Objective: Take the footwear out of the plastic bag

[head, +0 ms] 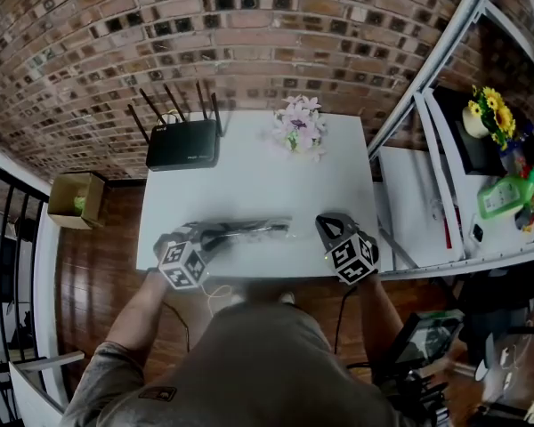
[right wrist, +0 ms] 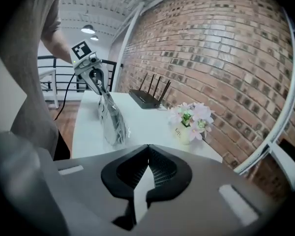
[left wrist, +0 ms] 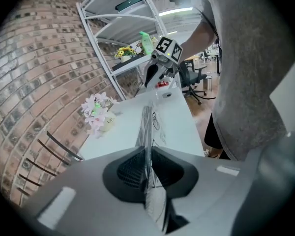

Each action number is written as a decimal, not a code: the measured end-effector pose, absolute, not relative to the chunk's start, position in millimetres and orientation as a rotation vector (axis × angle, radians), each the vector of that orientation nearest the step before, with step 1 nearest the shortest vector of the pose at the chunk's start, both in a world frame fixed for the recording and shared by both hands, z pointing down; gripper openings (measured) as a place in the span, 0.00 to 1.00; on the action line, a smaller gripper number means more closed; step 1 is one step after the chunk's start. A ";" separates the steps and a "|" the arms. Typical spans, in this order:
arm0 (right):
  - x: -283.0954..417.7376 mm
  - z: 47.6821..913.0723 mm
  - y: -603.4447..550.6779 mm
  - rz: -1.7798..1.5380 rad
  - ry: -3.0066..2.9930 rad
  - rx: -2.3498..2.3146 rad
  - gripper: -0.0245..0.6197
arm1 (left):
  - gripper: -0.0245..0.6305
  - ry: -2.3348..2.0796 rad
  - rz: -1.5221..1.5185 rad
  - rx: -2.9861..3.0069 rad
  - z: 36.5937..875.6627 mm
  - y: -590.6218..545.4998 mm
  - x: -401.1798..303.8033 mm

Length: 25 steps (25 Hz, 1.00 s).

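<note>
A clear plastic bag [head: 249, 230] with dark footwear inside lies along the front of the white table [head: 258, 176]. My left gripper [head: 217, 235] is shut on the bag's left end. In the left gripper view the bag's film [left wrist: 148, 132] is pinched between the closed jaws and stretches away over the table. My right gripper [head: 326, 223] rests just right of the bag, apart from it, shut with nothing in it. The right gripper view shows the bag [right wrist: 111, 118] lifted at its far end by the left gripper [right wrist: 95, 77], and its own jaws [right wrist: 148, 156] are closed and empty.
A black router [head: 183, 143] stands at the table's back left. A pot of pink flowers [head: 299, 128] sits at back centre. A white shelf rack [head: 445, 149] with a green bottle [head: 505, 194] stands to the right. A cardboard box [head: 76, 198] is on the floor, left.
</note>
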State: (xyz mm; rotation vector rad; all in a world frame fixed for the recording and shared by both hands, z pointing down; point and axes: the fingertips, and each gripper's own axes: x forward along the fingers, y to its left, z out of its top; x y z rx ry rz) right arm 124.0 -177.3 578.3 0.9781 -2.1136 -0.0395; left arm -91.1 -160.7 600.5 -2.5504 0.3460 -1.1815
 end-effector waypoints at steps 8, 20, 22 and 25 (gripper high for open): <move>116.9 613.0 -158.9 0.090 -2.198 0.814 0.06 | 0.10 0.316 -1.153 -2.475 599.8 -153.8 -94.6; 50.8 639.7 -108.2 0.031 -2.281 0.339 0.17 | 0.10 0.260 -1.135 -2.380 604.2 -134.9 -101.4; 49.3 640.9 -109.8 0.023 -2.286 0.364 0.19 | 0.10 0.247 -1.133 -2.378 604.4 -129.9 -102.5; 46.8 644.4 -109.6 0.016 -2.294 0.395 0.24 | 0.10 0.230 -1.136 -2.381 606.0 -122.8 -104.8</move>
